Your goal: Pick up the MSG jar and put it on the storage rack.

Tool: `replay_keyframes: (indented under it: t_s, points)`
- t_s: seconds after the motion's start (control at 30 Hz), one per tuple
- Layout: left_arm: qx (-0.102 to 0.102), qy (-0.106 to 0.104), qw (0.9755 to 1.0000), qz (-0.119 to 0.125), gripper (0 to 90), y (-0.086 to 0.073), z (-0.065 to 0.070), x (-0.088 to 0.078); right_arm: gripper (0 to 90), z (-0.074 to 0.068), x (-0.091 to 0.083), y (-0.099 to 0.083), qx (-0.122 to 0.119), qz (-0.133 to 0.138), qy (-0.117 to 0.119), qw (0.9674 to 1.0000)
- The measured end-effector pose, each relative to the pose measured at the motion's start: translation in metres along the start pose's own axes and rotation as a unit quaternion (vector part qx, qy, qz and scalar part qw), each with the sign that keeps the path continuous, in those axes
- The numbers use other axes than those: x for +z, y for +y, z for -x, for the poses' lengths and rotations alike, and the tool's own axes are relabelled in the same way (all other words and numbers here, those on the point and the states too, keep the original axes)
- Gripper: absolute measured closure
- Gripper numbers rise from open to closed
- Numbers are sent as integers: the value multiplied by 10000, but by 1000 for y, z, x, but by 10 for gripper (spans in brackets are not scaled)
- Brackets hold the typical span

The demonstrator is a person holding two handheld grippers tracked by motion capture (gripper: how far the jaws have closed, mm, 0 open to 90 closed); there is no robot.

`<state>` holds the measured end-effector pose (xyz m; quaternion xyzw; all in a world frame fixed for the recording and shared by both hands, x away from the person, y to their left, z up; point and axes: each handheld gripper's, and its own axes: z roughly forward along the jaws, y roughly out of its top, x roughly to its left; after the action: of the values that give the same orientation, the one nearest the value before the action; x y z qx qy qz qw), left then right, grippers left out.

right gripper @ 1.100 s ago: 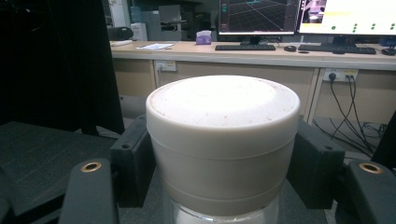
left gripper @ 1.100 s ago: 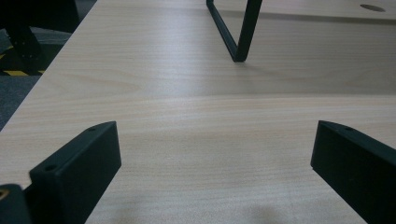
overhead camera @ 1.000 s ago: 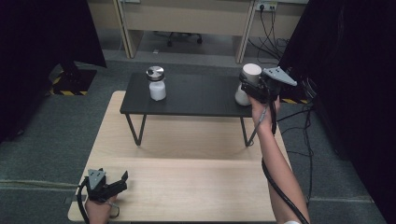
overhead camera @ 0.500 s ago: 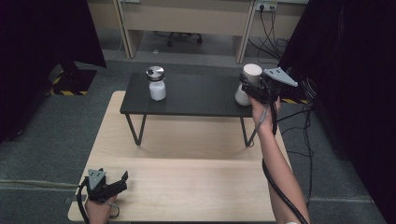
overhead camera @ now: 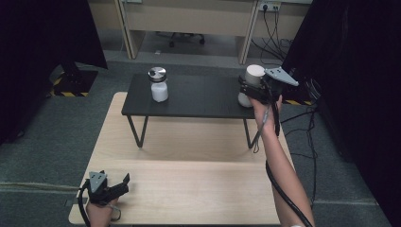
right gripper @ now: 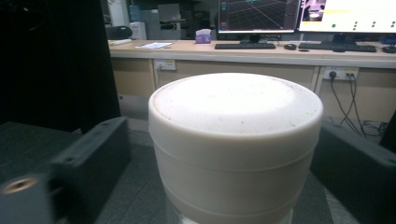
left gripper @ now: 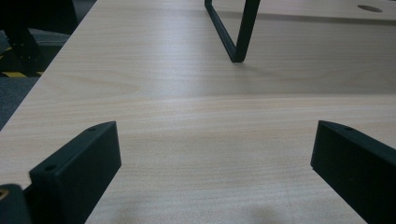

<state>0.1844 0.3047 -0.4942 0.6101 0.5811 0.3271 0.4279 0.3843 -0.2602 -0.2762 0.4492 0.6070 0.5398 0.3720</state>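
Note:
A jar with a broad white lid (overhead camera: 255, 73) stands at the right end of the low black table (overhead camera: 198, 101). My right gripper (overhead camera: 247, 88) is level with that lid, which sits between its jaws. The jaws have just been opening. In the right gripper view the white lid (right gripper: 236, 126) stands between the right gripper (right gripper: 219, 137) jaws, and the left jaw is clear of it. A second jar with a metal lid (overhead camera: 158, 85) stands at the table's left end. My left gripper (overhead camera: 124, 183) rests open on the wooden table (overhead camera: 189, 189); nothing lies between the left gripper (left gripper: 217, 135) jaws.
The black table's wire leg (left gripper: 233, 37) stands on the wooden top ahead of the left gripper. Black curtains hang at both sides. A desk with monitors (right gripper: 299, 14) lies beyond the jar. Cables (overhead camera: 302, 113) trail on the floor at the right.

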Motion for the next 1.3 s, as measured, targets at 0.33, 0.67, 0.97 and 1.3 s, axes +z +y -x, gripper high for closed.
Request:
replay_keyframes:
  t_s: [0.33, 0.67, 0.97, 1.3]
  points:
    - [2, -3, 10000, 5, 11, 0, 0, 0, 3, -4, -2, -2, -106, 81, -108, 9999]
    - [-3, -6, 10000, -3, 11, 0, 0, 0, 3, -3, -14, -9, -113, 160, -110, 9997]
    - [-12, -14, 10000, 4, 11, 0, 0, 0, 3, -2, -29, -25, -70, 117, -122, 9998]
    - [-16, -7, 10000, -24, 12, 1, 0, 0, 3, -1, -44, -45, -8, 91, -195, 9998]
